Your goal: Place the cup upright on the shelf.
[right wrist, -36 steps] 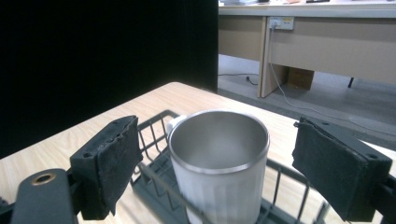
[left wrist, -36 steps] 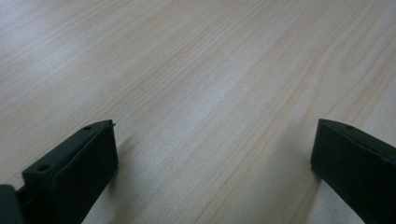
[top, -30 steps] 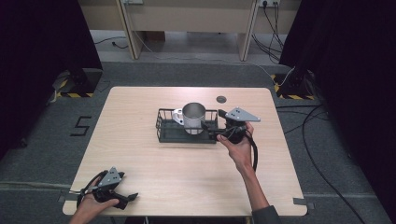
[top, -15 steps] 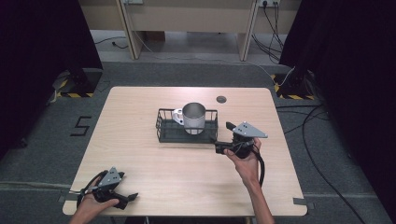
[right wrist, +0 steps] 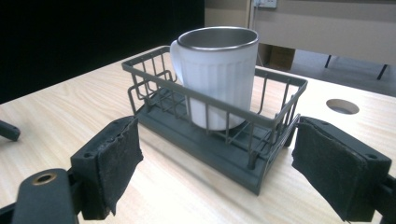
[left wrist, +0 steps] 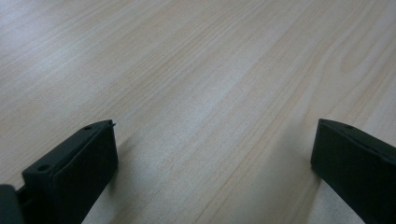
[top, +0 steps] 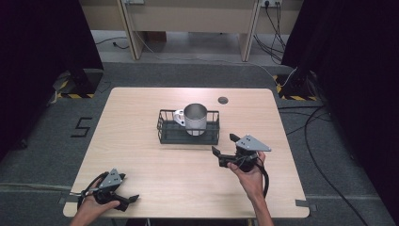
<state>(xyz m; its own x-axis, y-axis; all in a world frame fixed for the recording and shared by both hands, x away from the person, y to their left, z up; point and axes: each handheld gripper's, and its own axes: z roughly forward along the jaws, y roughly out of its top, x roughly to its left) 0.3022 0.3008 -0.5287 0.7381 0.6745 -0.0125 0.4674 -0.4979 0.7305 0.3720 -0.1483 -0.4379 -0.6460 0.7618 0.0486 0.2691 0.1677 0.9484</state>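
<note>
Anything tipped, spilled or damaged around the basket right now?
Nothing stands out. The white mug stands upright inside the dark wire basket, which sits flat on the table. The right gripper is open and clear of it. One pad looks frayed at its edge.

The right gripper point(top: 225, 145) has drawn back from the wire basket point(top: 188, 136): a second ago it sat close against the basket's right end, and it now stands apart from it, nearer the person's edge of the table point(top: 141, 155), over bare wood. The hand carrying it has come back and lower with it. In the right gripper view its jaws are parted with nothing between them, the basket and the mug point(right wrist: 217, 70) ahead of them.
</note>
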